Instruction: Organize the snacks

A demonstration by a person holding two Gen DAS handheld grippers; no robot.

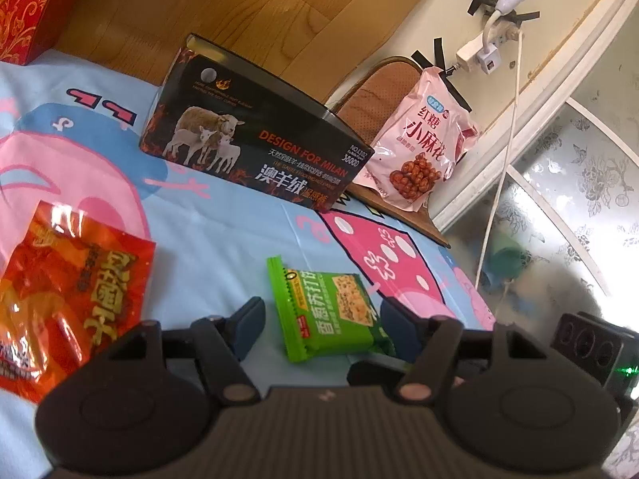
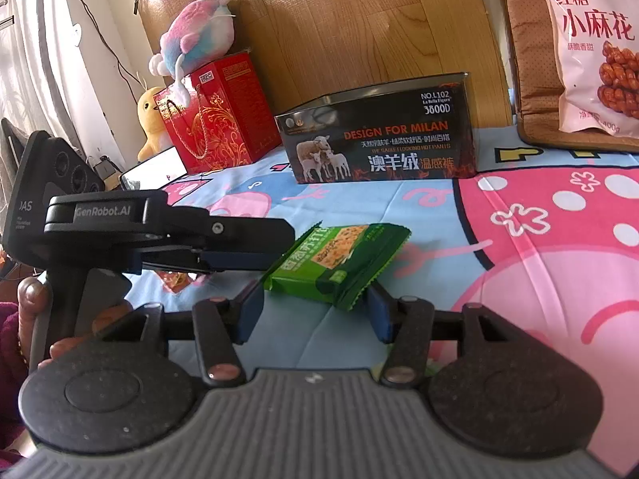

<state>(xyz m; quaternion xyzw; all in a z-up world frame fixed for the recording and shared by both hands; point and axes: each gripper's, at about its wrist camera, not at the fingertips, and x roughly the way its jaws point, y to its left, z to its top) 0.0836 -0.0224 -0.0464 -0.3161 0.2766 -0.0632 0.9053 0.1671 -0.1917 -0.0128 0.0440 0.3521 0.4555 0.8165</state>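
Observation:
A green cracker packet [image 1: 329, 315] lies on the cartoon bedsheet between the open fingers of my left gripper [image 1: 319, 319]; it touches or sits close to the right finger. In the right wrist view the same packet [image 2: 339, 261] lies just ahead of my open right gripper [image 2: 313, 307], and the left gripper [image 2: 271, 249] reaches it from the left. A black open-top box [image 1: 255, 139] with sheep on it stands further back; it also shows in the right wrist view [image 2: 379, 139]. A red-orange snack bag [image 1: 68, 291] lies at the left. A pink snack bag [image 1: 419, 147] leans at the back right.
A red gift box [image 2: 215, 115] with a plush toy [image 2: 195, 36] on top stands at the back left, next to a yellow plush [image 2: 151, 119] and a phone [image 2: 155, 173]. A brown cushion [image 2: 531, 68] stands behind the pink bag. A wooden headboard [image 1: 239, 8] runs along the back.

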